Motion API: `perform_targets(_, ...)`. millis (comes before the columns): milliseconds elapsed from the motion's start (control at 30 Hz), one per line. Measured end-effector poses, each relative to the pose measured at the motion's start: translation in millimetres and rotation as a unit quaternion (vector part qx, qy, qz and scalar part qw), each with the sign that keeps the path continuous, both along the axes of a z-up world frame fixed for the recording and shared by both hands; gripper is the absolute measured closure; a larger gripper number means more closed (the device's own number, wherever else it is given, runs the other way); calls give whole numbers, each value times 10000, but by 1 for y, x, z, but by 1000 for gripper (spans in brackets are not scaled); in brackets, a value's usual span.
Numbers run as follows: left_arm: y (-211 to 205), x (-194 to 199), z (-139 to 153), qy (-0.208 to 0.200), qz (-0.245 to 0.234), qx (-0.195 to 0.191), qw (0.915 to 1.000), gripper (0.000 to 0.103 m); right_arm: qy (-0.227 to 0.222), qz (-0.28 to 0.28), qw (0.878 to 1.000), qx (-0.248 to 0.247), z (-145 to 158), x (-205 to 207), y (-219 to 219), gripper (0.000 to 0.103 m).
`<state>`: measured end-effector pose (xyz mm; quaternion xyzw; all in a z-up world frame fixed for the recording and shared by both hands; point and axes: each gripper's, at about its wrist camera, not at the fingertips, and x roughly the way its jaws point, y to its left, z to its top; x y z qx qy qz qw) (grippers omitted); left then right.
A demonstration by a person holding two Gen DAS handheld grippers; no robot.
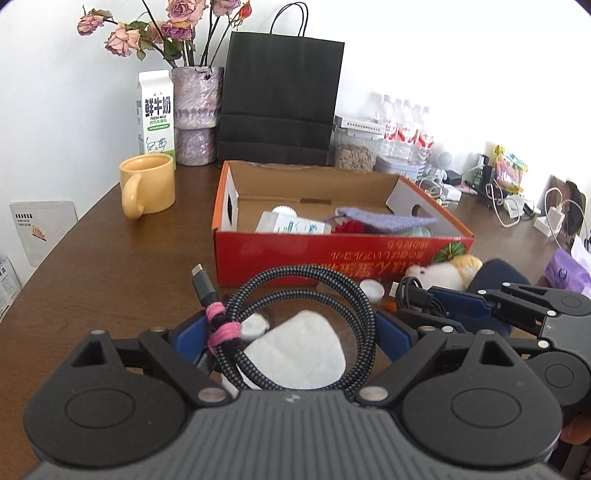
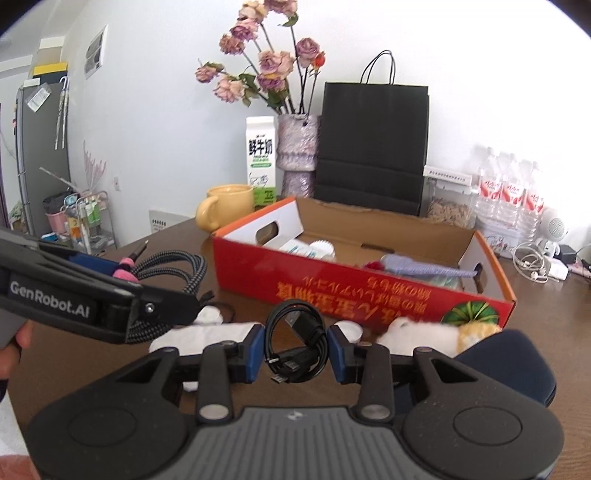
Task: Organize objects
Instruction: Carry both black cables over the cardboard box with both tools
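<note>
Home, fridge [image 2: 40,155], dried roses [image 1: 162,29], milk carton [image 1: 155,114]

Coiled grey braided cable [image 1: 295,325] bound with a pink tie (plug end sticking up), held clear of the table, small black cable coil [image 2: 297,345] likewise lifted, open red cardboard box [image 1: 332,254] just behind, holding packets and a purple pouch [image 1: 384,219]

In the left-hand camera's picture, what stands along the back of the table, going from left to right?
Yellow mug → milk carton → vase of dried roses → black paper bag → jar of seeds → water bottles.
</note>
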<state>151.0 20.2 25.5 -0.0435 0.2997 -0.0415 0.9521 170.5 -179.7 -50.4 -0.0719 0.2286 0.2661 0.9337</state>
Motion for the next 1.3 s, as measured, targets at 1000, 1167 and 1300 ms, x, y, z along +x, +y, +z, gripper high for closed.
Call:
perform_targets(1000,-37,150,37,-596,337,-245,9973,9,-215,-1089,9937,168,47,145,2,68)
perform_targets(1167,-37,168,31,-460,381,-236,9979,9,-163,-1291,9915,38,41,159,5,68)
perform_targets(1300,-35,179,25,-333,381,-255,9984,9,-80,-1314,9913,17,36,166,6,67)
